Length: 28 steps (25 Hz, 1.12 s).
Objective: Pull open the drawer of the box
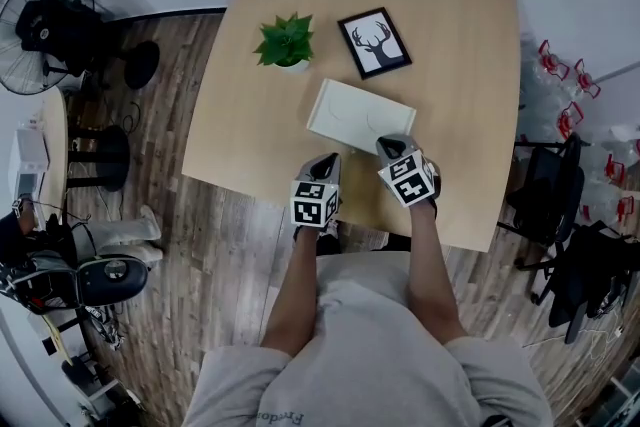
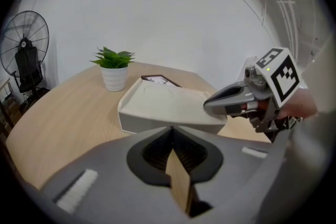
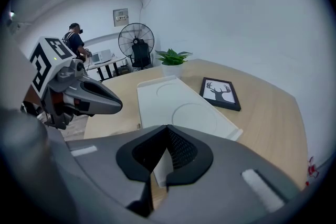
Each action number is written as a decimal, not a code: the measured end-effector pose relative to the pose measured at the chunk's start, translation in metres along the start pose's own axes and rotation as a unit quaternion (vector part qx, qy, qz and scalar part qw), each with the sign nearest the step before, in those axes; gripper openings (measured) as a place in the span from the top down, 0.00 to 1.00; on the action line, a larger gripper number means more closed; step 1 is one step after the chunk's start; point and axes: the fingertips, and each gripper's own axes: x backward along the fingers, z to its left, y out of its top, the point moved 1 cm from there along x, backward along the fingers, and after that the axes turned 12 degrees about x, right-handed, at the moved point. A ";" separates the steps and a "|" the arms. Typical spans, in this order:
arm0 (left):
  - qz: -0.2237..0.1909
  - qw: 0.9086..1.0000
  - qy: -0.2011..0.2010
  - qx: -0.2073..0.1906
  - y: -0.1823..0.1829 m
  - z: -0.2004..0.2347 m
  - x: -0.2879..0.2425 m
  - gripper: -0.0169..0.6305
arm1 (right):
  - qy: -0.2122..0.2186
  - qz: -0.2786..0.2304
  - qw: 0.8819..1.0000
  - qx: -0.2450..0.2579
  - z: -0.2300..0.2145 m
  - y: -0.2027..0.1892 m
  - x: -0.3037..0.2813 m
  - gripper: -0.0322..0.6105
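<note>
Box [image 1: 360, 115] unopened, mid-desk [image 1: 450, 35]. Your left gripper [image 2: 170, 128]: jaws closed, empty, facing box front. Right gripper [image 3: 167, 127]: jaws closed, empty, at near corner. Risk: closed jaws find no hold; your pull drags unbraced box.

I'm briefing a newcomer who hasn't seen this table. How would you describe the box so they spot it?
On the wooden table, look at the middle, nearer the person than the plant and the deer picture. The box is the flat white slab there; the plant is green and upright, the picture dark-framed.
</note>
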 end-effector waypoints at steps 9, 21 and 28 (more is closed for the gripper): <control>0.010 1.000 -0.001 -0.010 -0.010 0.002 -0.002 0.89 | 0.010 0.034 0.999 0.001 0.000 -0.004 -0.009 0.95; 0.036 0.999 -0.017 -0.020 -0.024 -0.002 -0.027 0.89 | 0.026 0.029 0.999 -0.011 -0.006 0.004 -0.006 0.95; 0.047 0.998 -0.021 -0.037 -0.024 -0.007 -0.040 0.80 | 0.027 0.025 0.999 -0.012 -0.007 0.004 -0.007 0.95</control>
